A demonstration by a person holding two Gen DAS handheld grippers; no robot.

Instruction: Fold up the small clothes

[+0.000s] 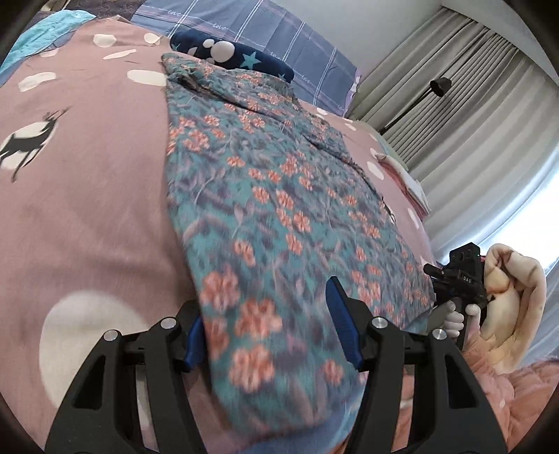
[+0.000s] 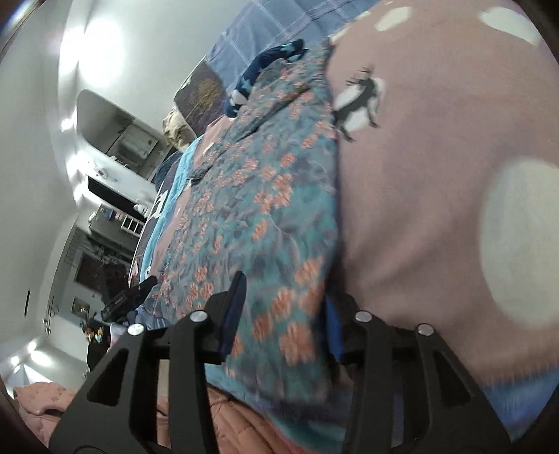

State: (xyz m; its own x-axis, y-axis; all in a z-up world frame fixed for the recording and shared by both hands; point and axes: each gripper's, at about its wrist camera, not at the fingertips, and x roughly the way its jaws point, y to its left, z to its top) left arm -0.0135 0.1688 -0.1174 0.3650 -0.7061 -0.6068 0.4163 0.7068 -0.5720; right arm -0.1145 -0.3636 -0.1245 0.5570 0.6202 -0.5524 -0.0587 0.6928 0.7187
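lying flat on the pink bedspread [image 1: 87, 195], the floral garment [image 1: 265, 195] runs lengthwise from the near edge of the bed up toward the pillows, its long left edge straight against bare pink cover. to its left the bedspread is open, printed with white spots and a dark deer, with nothing on it. the left gripper [image 1: 265, 331] sits at the near edge with its jaws apart; the garment's near left corner lies between the blue pads, but blur hides whether they press on it. at the far end a dark blue starred cloth [image 1: 244, 57] lies just beyond the garment's top edge, beside a blue checked pillow [image 1: 279, 31]. the garment's right edge runs close to the right side of the bed, where grey curtains [image 1: 461, 87] hang. a hand [image 1: 457, 319] there grips the right gripper's handle, with a cream sleeve just behind it. the right gripper [image 2: 283, 314] straddles the garment's near right corner, jaws spread with cloth between them; contact is not clear. to its right lies wide bare bedspread.
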